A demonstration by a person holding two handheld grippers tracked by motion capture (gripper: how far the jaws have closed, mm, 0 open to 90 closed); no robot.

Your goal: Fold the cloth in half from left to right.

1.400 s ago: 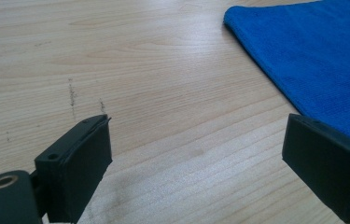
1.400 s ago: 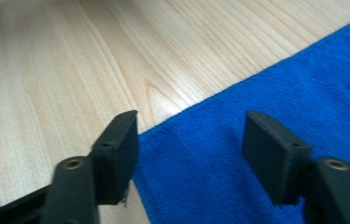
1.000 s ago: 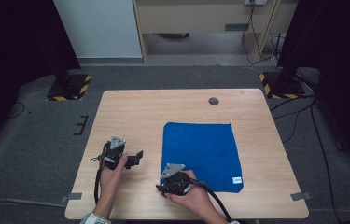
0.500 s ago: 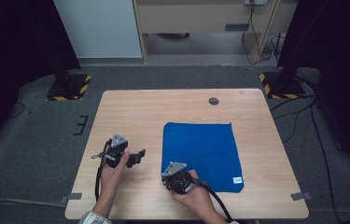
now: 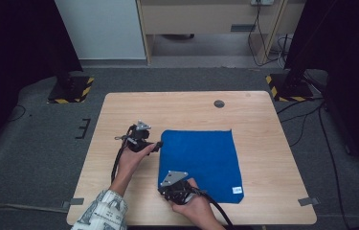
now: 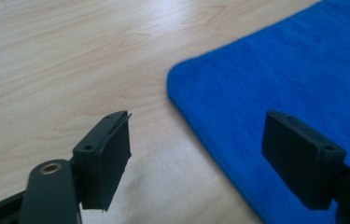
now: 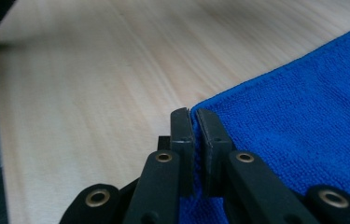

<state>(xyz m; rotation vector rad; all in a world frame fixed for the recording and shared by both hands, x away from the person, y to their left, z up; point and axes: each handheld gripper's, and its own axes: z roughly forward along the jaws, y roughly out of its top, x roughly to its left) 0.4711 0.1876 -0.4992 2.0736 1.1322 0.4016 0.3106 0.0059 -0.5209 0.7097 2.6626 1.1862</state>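
Note:
A blue cloth [image 5: 201,158] lies flat on the wooden table [image 5: 263,124]. My left gripper [image 5: 160,145] is at the cloth's far left corner. In the left gripper view its jaws [image 6: 205,154] stand open and have just been closing. The cloth's edge [image 6: 280,70] runs on the table between them, and neither pad touches it. My right gripper [image 5: 163,188] is at the near left corner. Seen in the right gripper view, that gripper [image 7: 193,116] is shut, pinching the corner of the cloth [image 7: 303,116].
A white label [image 5: 237,189] sits at the cloth's near right corner. A dark round cap [image 5: 219,103] is set in the table near its far edge. Bare wood lies left of the cloth. Dark stands with striped bases flank the table on the floor.
My left gripper has moved away from the person and to the right, up to the cloth's far left corner. The right hand has stayed at the near left corner.

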